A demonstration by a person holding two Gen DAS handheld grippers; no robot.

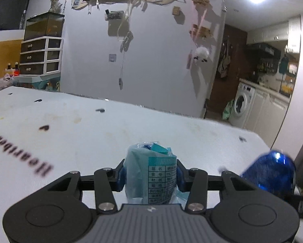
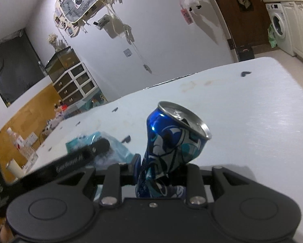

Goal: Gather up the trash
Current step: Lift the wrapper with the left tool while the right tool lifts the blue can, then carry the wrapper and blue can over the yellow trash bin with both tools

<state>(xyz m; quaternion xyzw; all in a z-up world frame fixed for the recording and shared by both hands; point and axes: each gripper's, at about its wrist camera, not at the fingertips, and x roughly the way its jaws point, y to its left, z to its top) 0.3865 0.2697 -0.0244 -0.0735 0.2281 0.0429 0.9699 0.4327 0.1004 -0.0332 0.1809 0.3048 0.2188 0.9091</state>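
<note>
In the left wrist view, my left gripper (image 1: pixel 150 175) is shut on a light blue plastic wrapper (image 1: pixel 151 174) with a printed label, held upright above the white table (image 1: pixel 90 137). The blue drink can (image 1: pixel 270 174) shows blurred at the right edge of that view. In the right wrist view, my right gripper (image 2: pixel 161 172) is shut on the dented blue drink can (image 2: pixel 171 147), which stands tilted with its silver top toward the right. The left gripper's black arm and its wrapper (image 2: pixel 112 147) appear just left of the can.
The white table (image 2: pixel 252 121) carries small dark heart marks and faint stains. A white wall with hanging photos stands behind it. A drawer unit (image 1: pixel 40 56) with a glass tank on top is at the back left. A washing machine (image 1: pixel 241 103) and kitchen counter lie to the right.
</note>
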